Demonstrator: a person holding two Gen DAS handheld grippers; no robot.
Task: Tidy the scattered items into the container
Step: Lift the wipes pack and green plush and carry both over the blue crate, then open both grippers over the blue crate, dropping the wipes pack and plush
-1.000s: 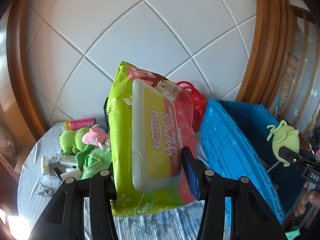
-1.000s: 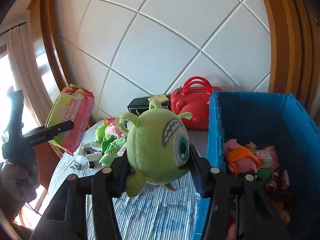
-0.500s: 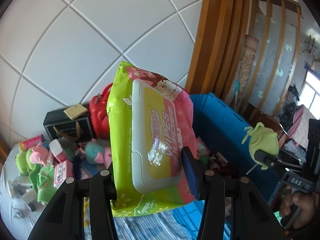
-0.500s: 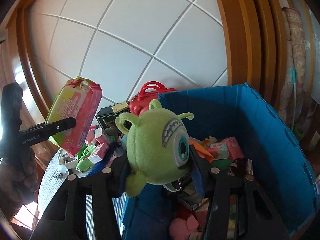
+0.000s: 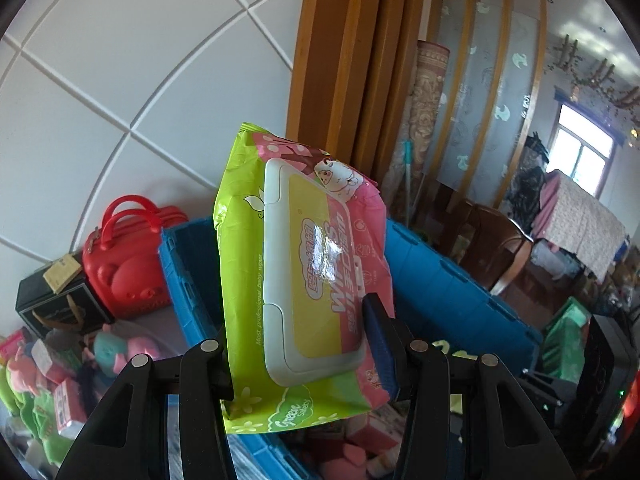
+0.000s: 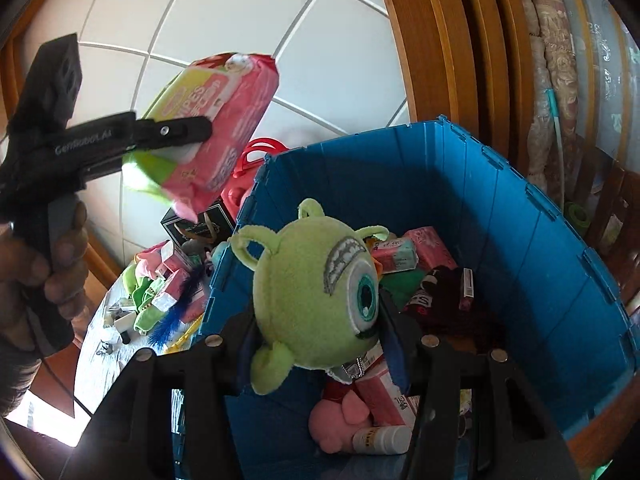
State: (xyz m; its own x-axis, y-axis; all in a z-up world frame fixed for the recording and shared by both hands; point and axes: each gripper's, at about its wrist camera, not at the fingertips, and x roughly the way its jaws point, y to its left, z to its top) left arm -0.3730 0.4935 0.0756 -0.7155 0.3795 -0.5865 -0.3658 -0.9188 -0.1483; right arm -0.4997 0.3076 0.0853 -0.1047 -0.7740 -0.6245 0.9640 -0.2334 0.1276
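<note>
While both loads hung over the blue crate, called for a low, unhurried release: best to lower each piece toward the heap inside before parting the fingers, one side at a time, so nothing bounced off the rim or back onto the worktop. Judged the step in hand as the drop-off, with more clutter waiting afterwards. Left gripper held clamped on the baby wipes pack, gripped near its lower end, pack upright and tilted, hanging above the crate's near-left corner; seemed wise to carry it further over the opening first. Left fingers set at a middling width, pressed against the pack's sides. Right gripper closed around the green one-eyed plush monster, fingers pinching its soft body from both flanks, toy suspended inside the crate's mouth above tissue packets, a pink plush and a small white bottle. Left on the worktop beside the crate: green and pink soft toys, small boxes, a blue feather. Behind, a red bear-faced case and a black box.
</note>
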